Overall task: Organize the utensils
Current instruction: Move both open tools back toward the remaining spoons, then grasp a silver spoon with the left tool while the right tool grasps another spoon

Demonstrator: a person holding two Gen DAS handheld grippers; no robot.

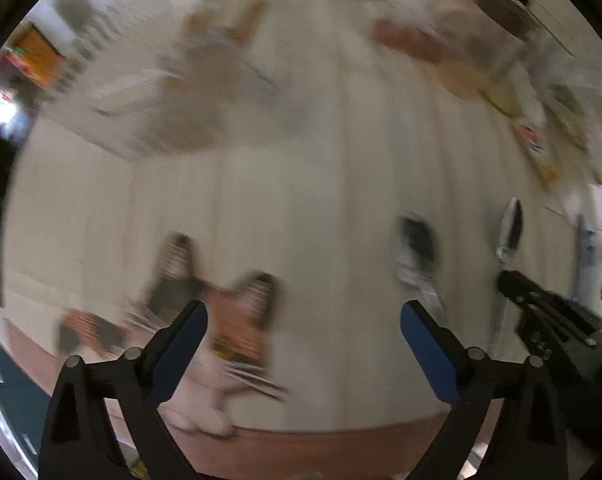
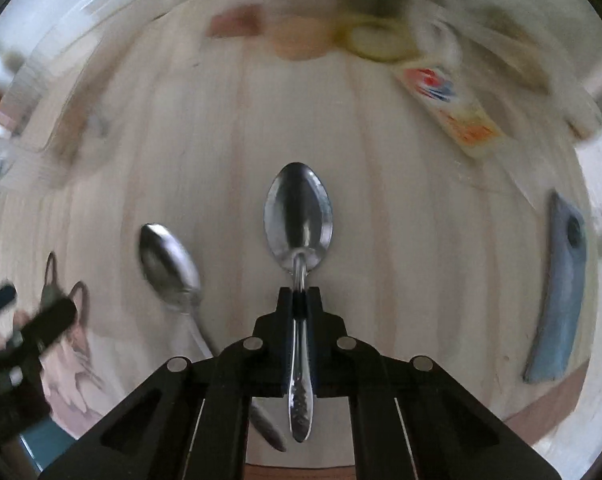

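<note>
Left wrist view smears badly; we cannot make out the far clutter. Left gripper (image 1: pixel 303 320) stands wide apart, holding nothing, over the table (image 1: pixel 301 184). Right gripper (image 2: pixel 300 292) is clamped on a spoon (image 2: pixel 299 216) by its neck, bowl forward. Second spoon (image 2: pixel 169 268) lies just left, handle partly hidden by the gripper.

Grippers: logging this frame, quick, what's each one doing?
Left gripper: open, holding nothing.
Right gripper: closed on a metal spoon by its handle.
</note>
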